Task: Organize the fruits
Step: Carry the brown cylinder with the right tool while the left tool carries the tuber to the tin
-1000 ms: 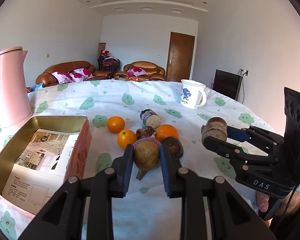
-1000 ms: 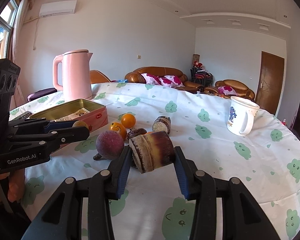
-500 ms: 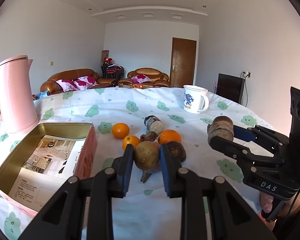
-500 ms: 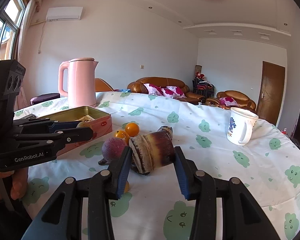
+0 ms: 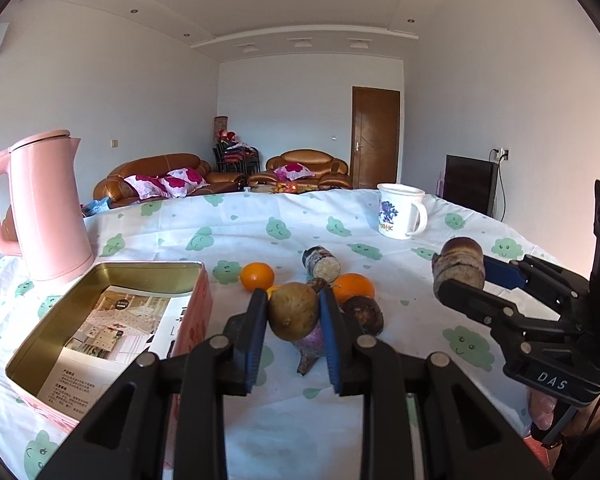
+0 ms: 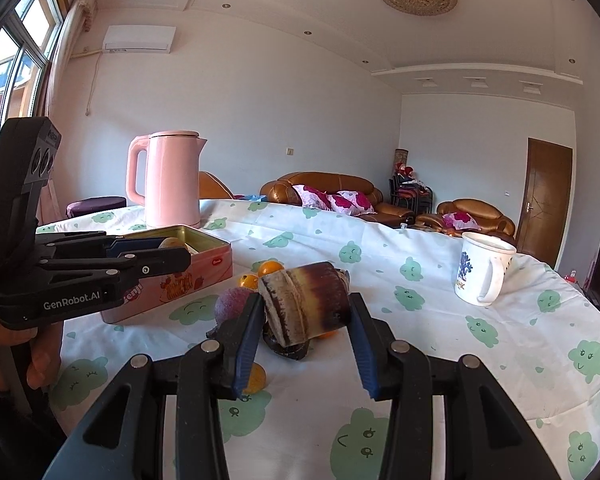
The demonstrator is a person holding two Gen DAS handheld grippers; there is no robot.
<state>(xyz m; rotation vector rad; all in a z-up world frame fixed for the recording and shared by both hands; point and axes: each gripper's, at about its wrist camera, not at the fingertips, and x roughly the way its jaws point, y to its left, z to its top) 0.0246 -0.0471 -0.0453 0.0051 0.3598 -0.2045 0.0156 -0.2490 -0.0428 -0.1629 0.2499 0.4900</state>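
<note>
Left wrist view: left gripper (image 5: 293, 316) clamped on a round brown fruit (image 5: 293, 311), held above the table beside the open tin (image 5: 148, 268). Risk: smooth round skin may slip.

Right wrist view: right gripper (image 6: 304, 320) grips a sugarcane piece (image 6: 305, 303), aloft over the fruit pile. Risk: dropping it would scatter the oranges (image 6: 271, 268).
</note>
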